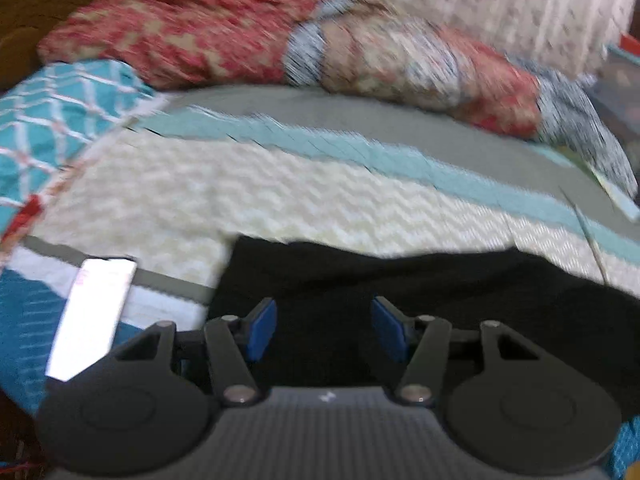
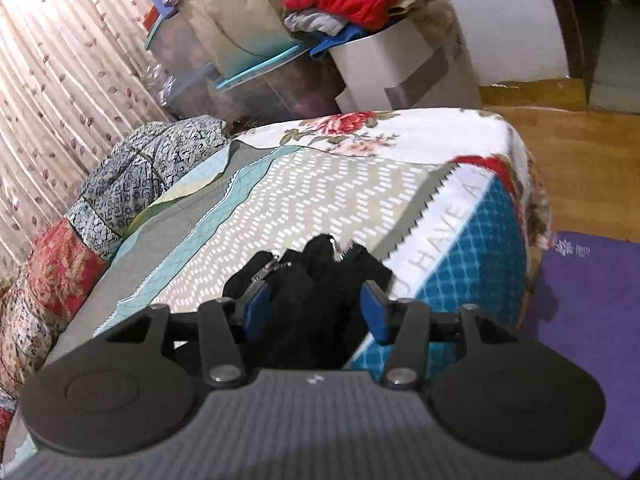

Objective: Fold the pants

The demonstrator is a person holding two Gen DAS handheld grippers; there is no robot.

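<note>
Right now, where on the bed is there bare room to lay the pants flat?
Free: the cream patterned quilt between the black pants and the teal stripe. Crowded: the far edge, piled with red floral bedding, and the phone at left.

My left gripper point(image 1: 324, 330) sits low over the black pants point(image 1: 440, 300); blue pads point(image 1: 264, 330) spread apart, dark cloth showing in the gap. Cannot tell whether the pads touch the fabric. Pants lie on a cream zigzag bedspread point(image 1: 240, 196) with teal and grey bands. White glossy rectangle point(image 1: 94, 316) just left of the pants, on the cover. Red patterned bundle point(image 1: 192, 28) along the far edge; pale curtain point(image 1: 480, 4) behind. Frame motion-blurred.
</note>
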